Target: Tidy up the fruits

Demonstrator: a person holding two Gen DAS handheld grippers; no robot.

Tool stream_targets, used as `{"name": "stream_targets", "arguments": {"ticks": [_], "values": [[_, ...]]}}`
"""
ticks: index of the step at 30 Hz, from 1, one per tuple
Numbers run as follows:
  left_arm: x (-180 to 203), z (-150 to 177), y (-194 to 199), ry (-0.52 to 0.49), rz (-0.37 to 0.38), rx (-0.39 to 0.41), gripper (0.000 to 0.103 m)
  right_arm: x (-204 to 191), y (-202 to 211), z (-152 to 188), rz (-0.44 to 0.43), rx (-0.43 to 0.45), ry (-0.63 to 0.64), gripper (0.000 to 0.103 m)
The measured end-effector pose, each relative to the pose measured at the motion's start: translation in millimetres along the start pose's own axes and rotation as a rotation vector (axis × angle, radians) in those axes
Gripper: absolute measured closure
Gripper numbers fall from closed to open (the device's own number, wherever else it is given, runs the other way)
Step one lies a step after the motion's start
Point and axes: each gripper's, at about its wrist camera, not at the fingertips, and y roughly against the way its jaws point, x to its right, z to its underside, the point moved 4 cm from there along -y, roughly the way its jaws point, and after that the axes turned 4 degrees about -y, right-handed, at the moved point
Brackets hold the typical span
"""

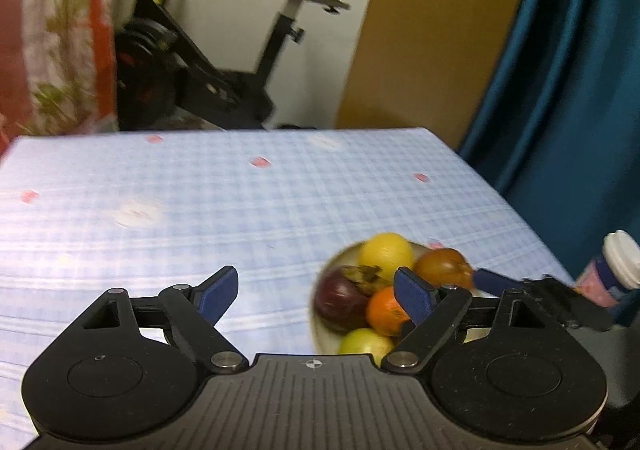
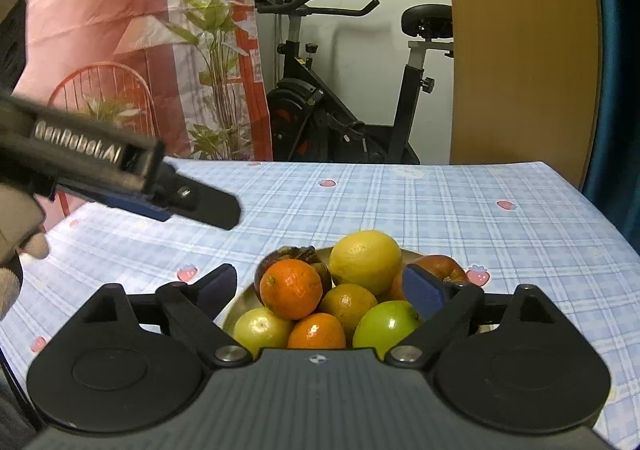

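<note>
A shallow bowl [image 2: 235, 312] on the checked tablecloth holds a pile of fruit: a lemon [image 2: 366, 262], an orange [image 2: 291, 288], a green apple [image 2: 384, 324], a dark purple mangosteen [image 2: 294, 252] and a reddish-brown fruit [image 2: 440, 266]. My right gripper [image 2: 320, 278] is open just in front of the pile, its blue pads apart on either side and pressing on nothing. My left gripper [image 1: 316, 276] is open too, over bare cloth left of the bowl [image 1: 316, 330]. The right wrist view shows the left gripper [image 2: 192, 202] raised at the left, held by a gloved hand [image 2: 16, 238].
A bottle with a white cap [image 1: 618, 266] stands at the table's right edge. Behind the table are an exercise bike [image 2: 332, 110], a plant [image 2: 216, 50], a wooden door [image 2: 520, 50] and a blue curtain [image 1: 560, 90]. The cloth-covered table [image 1: 200, 190] stretches away to the left and back.
</note>
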Motion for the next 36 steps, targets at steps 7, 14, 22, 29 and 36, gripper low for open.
{"name": "stream_targets", "arguments": {"ticks": [7,14,22,29,36], "values": [[-8.2,-11.1,48.8,0.023,-0.067,0.088,0.016,0.6,24.8,-18.5,-0.01,0.019,-0.098,0.0],[-10.6,-13.1,99.4,0.032,-0.116,0.177,0.01,-13.0,57.4,-40.2,-0.001,0.013,-0.085,0.0],[-13.5,-11.2,160.4,0.061,-0.186,0.254,0.006,-39.4,98.0,-62.3,0.019,0.039,-0.03,0.0],[-1.9,-13.3,199.1,0.027,-0.272,0.324,0.005,-59.2,128.1,-78.5,0.027,0.082,0.011,0.0],[5.1,-13.1,216.0,0.002,-0.316,0.35,0.005,-69.9,137.4,-84.8,0.026,0.1,0.037,0.0]]}}
